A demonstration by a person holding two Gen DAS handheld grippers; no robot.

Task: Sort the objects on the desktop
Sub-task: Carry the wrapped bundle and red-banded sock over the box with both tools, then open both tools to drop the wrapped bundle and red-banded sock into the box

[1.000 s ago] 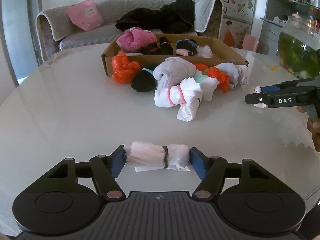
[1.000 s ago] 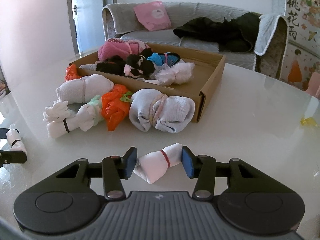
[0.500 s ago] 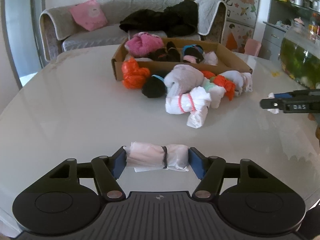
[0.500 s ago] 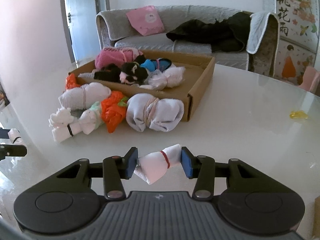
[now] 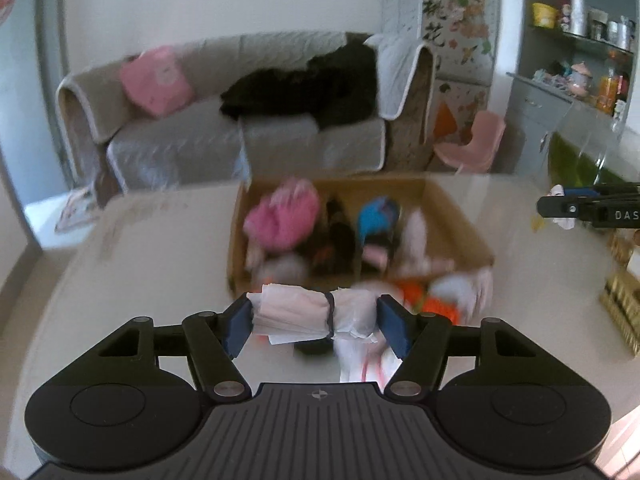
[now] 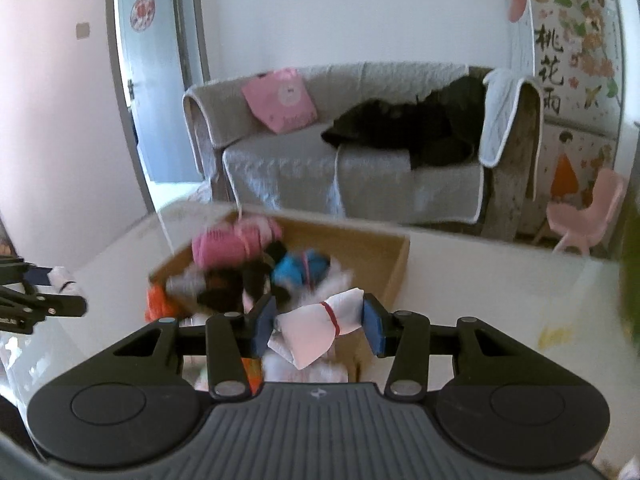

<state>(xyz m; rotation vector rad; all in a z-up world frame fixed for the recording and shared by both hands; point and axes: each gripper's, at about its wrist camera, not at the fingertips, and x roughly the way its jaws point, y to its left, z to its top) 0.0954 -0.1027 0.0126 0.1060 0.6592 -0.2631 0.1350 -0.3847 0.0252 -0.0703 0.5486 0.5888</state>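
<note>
Pale worktop (image 5: 152, 248) carrying a cardboard box (image 5: 452, 216) of bundled socks; above it, left claw (image 5: 316, 322) grips a white bundle with black band (image 5: 308, 314), right claw (image 6: 316, 326), marked "DAS", grips a red-banded white bundle (image 6: 320, 330)

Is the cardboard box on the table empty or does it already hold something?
Not empty: the cardboard box holds a pink bundle, a blue one and dark ones.

R gripper (image 6: 318, 326) bottom centre, blue pads clamped on white bundle w/ red band (image 6: 316, 330). Behind it, mid-frame: cardboard box (image 6: 394, 268) w/ pink, blue, black bundles, blurred. L gripper (image 6: 52, 296) at left edge, holding small white roll. Grey sofa (image 6: 332, 160) upper centre, pink cushion (image 6: 280, 100) on it.
</note>
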